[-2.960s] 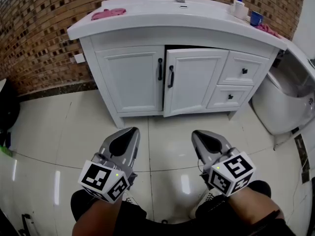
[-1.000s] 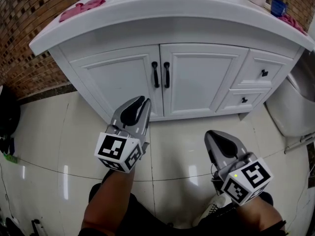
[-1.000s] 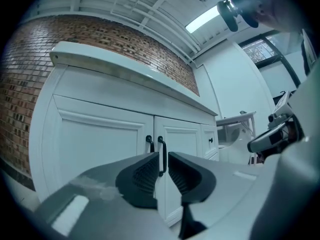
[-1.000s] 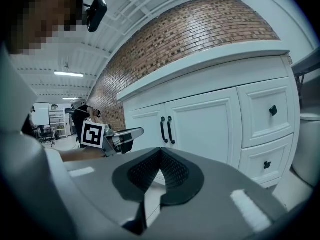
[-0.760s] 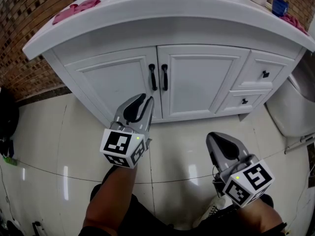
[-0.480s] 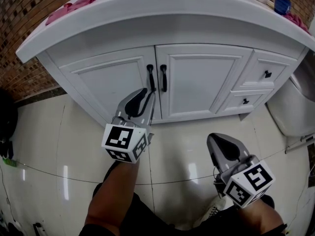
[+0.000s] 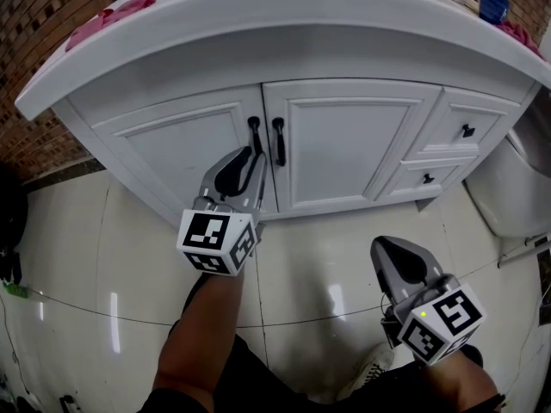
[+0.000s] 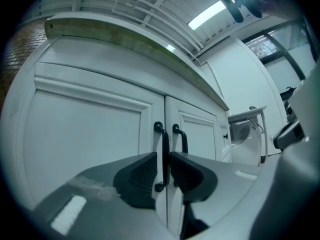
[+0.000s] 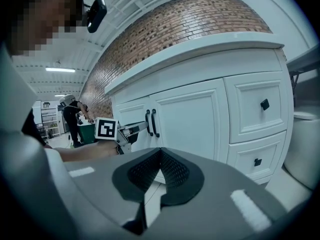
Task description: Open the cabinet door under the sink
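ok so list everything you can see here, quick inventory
vanity cabinet: one, white, against the brick wall
doors: two, white, shut
door handles: two, black, side by side where the doors meet
drawers: two, white, black knobs, stacked at right
cloths: two, pink, one at each countertop end
cup: one, blue, countertop right
floor: pale tiles
left gripper: grey, jaws either side of the left handle, slightly apart
right gripper: grey, jaws together, empty, above the floor
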The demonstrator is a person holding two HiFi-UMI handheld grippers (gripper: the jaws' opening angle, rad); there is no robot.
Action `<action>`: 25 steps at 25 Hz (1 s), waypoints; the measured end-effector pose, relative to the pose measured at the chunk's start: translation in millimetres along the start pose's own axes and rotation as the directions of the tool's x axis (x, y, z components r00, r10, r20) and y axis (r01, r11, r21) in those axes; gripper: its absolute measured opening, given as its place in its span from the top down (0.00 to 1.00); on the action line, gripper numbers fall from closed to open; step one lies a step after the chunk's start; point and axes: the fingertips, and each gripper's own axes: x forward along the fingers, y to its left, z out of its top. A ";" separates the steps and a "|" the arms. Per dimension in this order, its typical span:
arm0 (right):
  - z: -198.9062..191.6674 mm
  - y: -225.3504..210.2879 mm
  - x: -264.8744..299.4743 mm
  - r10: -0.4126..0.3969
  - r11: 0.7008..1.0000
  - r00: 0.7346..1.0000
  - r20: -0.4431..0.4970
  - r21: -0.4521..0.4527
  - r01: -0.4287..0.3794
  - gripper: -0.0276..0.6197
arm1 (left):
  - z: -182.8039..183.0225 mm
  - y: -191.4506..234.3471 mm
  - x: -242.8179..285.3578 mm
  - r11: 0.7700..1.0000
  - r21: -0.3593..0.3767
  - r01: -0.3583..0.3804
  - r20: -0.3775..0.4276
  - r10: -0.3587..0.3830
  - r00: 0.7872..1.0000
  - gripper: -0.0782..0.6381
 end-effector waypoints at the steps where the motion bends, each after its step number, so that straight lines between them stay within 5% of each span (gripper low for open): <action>1: 0.0 -0.3 0.3 0.000 1.000 1.000 -0.001 0.000 0.000 0.95 | 0.3 0.1 1.0 1.000 0.000 0.001 0.001 -0.001 1.000 0.79; 25: 3.1 -0.6 -7.2 -0.029 0.999 1.000 0.002 -0.018 0.029 0.95 | -1.5 -5.6 8.3 0.999 -0.026 0.020 -0.011 -0.021 1.000 0.83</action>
